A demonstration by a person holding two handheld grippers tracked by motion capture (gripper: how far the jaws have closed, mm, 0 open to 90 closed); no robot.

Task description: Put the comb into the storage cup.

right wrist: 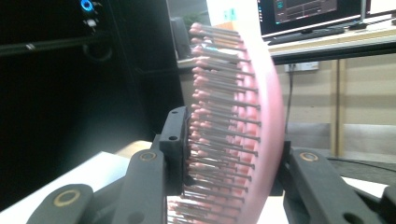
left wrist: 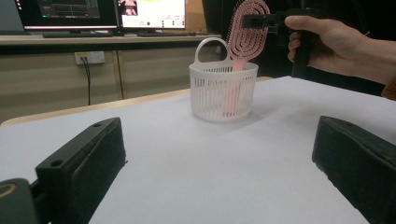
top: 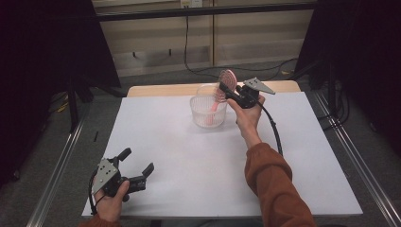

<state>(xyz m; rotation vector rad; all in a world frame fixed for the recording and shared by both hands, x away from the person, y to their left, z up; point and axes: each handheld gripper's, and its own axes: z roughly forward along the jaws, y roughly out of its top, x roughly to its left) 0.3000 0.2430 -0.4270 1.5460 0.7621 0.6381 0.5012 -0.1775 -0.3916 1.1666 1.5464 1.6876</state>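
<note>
Gripping a bristly pink oval hairbrush [top: 227,80] above slatted white plastic basket [top: 208,112]: right jaws; left jaws wide.

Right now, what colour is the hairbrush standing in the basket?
Pink: the hairbrush has a pink head and handle, clearest in the left gripper view, rising out of the white slatted basket.

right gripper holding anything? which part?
Yes: the right gripper clamps the pink hairbrush by its bristled head, handle down in the white basket. Left gripper holds nothing.
</note>
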